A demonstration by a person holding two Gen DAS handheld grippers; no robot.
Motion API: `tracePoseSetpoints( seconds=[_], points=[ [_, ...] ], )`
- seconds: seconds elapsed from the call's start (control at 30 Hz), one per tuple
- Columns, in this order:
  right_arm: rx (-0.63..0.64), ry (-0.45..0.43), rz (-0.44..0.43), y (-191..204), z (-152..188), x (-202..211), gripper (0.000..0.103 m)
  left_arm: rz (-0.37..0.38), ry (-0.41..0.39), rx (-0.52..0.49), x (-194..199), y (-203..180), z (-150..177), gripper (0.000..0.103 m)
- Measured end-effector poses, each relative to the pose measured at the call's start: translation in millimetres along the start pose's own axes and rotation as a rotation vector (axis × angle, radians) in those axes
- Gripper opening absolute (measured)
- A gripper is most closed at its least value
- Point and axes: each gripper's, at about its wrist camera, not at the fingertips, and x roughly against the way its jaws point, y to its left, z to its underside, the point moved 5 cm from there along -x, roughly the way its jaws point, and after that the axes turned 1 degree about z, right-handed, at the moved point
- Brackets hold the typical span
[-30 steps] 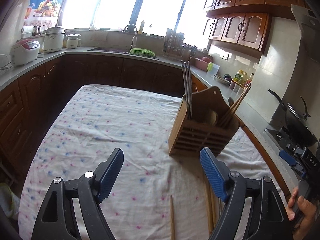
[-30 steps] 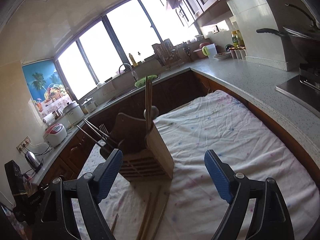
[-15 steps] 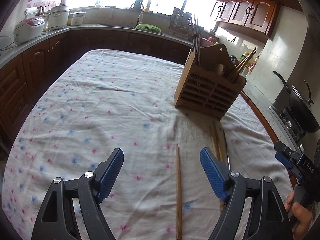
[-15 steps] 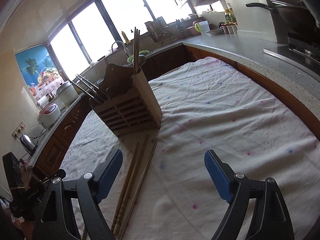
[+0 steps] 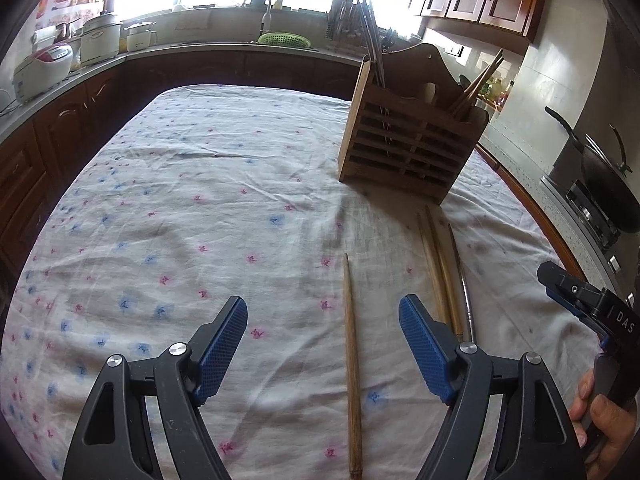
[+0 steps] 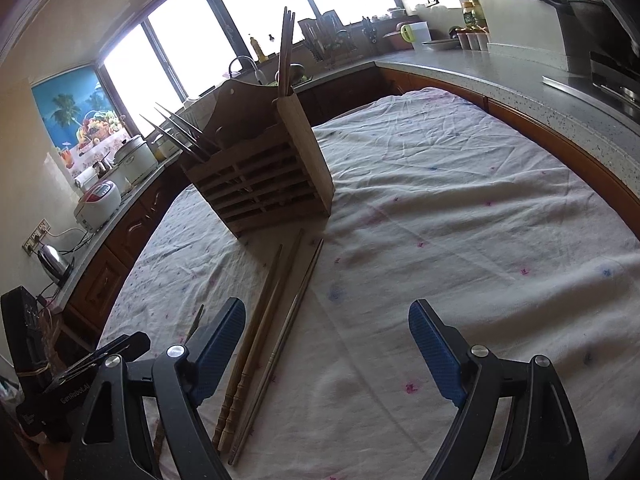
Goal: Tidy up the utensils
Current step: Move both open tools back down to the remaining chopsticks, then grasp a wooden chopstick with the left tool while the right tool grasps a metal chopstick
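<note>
In a sunlit kitchen, on a flowered tablecloth (image 5: 168, 208), we hover our left gripper (image 5: 322, 344) wide open and empty over a lone wooden chopstick (image 5: 352, 360), whose length points away toward the wooden utensil holder (image 5: 408, 140) near the far edge; our right gripper (image 6: 326, 350), equally open and empty, flanks three more chopsticks (image 6: 272, 320).

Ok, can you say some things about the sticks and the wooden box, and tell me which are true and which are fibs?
1. The wooden holder stands upright on the flowery cloth. True.
2. All the chopsticks are in the holder already. False: a single chopstick and three more chopsticks lie on the cloth.
3. The left gripper is squeezing a chopstick. False: it is open, with the single chopstick lying between its jaws.
4. The right gripper is open and holds nothing. True.
</note>
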Motion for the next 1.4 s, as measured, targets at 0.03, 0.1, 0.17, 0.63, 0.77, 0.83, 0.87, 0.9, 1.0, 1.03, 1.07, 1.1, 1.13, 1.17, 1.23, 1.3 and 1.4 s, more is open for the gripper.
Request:
tracePoseSetpoints(
  seconds=[0.03, 0.1, 0.17, 0.63, 0.77, 0.83, 0.87, 0.9, 1.0, 1.03, 1.07, 1.1, 1.13, 1.17, 1.23, 1.3, 1.4],
  points=[
    [0.0, 0.002, 0.002, -0.5, 0.3, -0.7, 0.085, -0.002, 0.006, -0.002, -1.8, -0.3, 0.4, 0.077],
    [-0.002, 0.007, 0.007, -1.5, 0.7, -2.8, 0.085, -0.003, 0.016, -0.006, -5.7, -1.9, 0.3, 0.076],
    [-0.002, 0.017, 0.012, -2.0, 0.9, -6.1, 0.084, -0.002, 0.026, -0.012, -9.2, -3.6, -0.1, 0.073],
    [0.084, 0.105, 0.035, 20.7, -17.4, -55.1, 0.041, -0.014, 0.154, -0.11, -56.7, -19.3, -13.4, 0.036],
    [0.11, 0.142, 0.057, 25.2, -23.2, -76.8, 0.035, -0.035, 0.16, -0.149, -65.7, -23.8, -17.4, 0.036],
    [0.117, 0.161, 0.073, 25.2, -24.5, -88.4, 0.033, -0.044, 0.155, -0.162, -68.5, -25.4, -17.6, 0.034],
    [0.123, 0.176, 0.081, 25.7, -24.4, -94.8, 0.032, -0.053, 0.151, -0.175, -68.9, -26.6, -16.7, 0.033],
    [0.127, 0.19, 0.086, 25.9, -23.7, -101.5, 0.031, -0.065, 0.146, -0.186, -69.6, -27.9, -16.0, 0.031],
    [0.195, 0.176, 0.131, 32.8, -22.9, -112.1, 0.029, -0.081, 0.133, -0.206, -71.4, -31.0, -14.2, 0.028],
    [0.216, 0.177, 0.146, 35.6, -22.6, -113.7, 0.029, -0.081, 0.129, -0.205, -72.0, -31.0, -14.3, 0.025],
    [0.232, 0.177, 0.157, 37.3, -22.5, -115.0, 0.025, -0.081, 0.125, -0.202, -71.7, -30.8, -14.2, 0.023],
    [0.245, 0.176, 0.167, 38.0, -21.9, -115.5, 0.018, -0.08, 0.122, -0.197, -71.3, -30.1, -14.3, 0.018],
    [0.25, 0.175, 0.172, 37.4, -21.7, -115.5, 0.014, -0.078, 0.121, -0.192, -71.4, -28.7, -14.9, 0.011],
    [0.246, 0.177, 0.167, 36.5, -22.1, -115.4, 0.01, -0.075, 0.122, -0.186, -71.0, -27.5, -15.3, 0.009],
    [0.229, 0.181, 0.152, 33.8, -23.1, -114.1, 0.008, -0.055, 0.127, -0.171, -69.8, -25.2, -16.8, 0.006],
    [0.197, 0.187, 0.132, 30.4, -23.8, -111.5, 0.005, -0.034, 0.129, -0.145, -67.0, -21.0, -17.9, 0.005],
    [0.148, 0.195, 0.093, 25.3, -24.9, -104.0, 0.004, 0.006, 0.125, -0.099, -59.6, -14.3, -18.7, 0.004]
  ],
)
